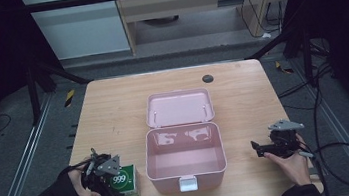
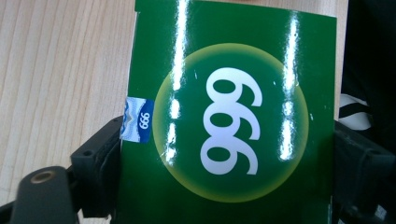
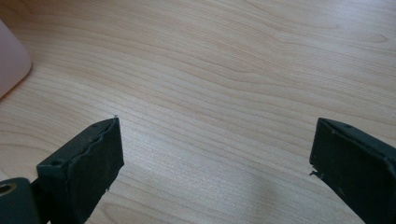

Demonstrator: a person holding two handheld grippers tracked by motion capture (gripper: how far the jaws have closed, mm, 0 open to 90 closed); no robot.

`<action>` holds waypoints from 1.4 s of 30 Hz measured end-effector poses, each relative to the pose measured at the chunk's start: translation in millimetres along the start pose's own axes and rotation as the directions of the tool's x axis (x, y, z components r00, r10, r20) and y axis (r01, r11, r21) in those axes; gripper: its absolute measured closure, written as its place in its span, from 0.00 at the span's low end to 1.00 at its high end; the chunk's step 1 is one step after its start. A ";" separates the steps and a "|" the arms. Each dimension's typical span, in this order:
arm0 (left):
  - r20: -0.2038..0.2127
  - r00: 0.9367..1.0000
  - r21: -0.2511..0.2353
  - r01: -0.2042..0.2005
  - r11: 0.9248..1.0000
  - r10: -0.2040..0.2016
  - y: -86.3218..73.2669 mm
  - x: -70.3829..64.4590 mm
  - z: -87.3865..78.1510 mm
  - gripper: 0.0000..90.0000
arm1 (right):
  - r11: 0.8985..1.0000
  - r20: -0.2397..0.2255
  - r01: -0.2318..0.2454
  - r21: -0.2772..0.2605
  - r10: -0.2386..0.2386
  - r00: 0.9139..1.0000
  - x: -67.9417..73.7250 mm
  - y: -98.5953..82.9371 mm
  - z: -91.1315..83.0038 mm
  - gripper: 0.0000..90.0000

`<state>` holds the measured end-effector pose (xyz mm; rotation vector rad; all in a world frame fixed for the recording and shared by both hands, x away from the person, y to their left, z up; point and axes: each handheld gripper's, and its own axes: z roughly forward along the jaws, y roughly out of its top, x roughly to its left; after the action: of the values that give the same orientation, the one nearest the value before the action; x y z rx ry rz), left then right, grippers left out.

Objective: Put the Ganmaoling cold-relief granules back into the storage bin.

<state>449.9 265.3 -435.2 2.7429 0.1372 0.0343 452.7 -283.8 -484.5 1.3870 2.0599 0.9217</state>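
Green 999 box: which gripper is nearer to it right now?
Left. The left gripper has its jaws around the green 999 box; the right gripper sits open across the pink case, over bare table.

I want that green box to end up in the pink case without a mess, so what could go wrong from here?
The left gripper holds the green box by its glossy sides, so it may slip. The pink case sits close beside it, so the box could catch the near wall. The right gripper is open and away, so nothing steadies the case.
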 end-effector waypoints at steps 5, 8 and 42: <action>0.000 1.000 0.000 0.006 1.000 -0.006 0.5 -0.3 -0.7 0.16 | 1.000 -0.002 0.000 0.000 0.000 1.000 0.0 0.0 0.1 0.04; 0.008 1.000 0.007 0.018 1.000 -0.018 2.6 0.0 -3.2 0.16 | 1.000 -0.005 0.001 0.001 -0.001 1.000 0.0 -0.1 -0.1 0.04; -0.072 0.997 -0.031 0.031 0.999 -0.033 46.3 1.1 -99.2 0.17 | 1.000 -0.008 -0.003 -0.010 0.003 1.000 -0.1 0.4 -1.7 0.04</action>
<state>450.9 261.0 -325.8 2.7098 0.1990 0.1266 451.8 -284.3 -483.1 1.3844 2.0566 0.9389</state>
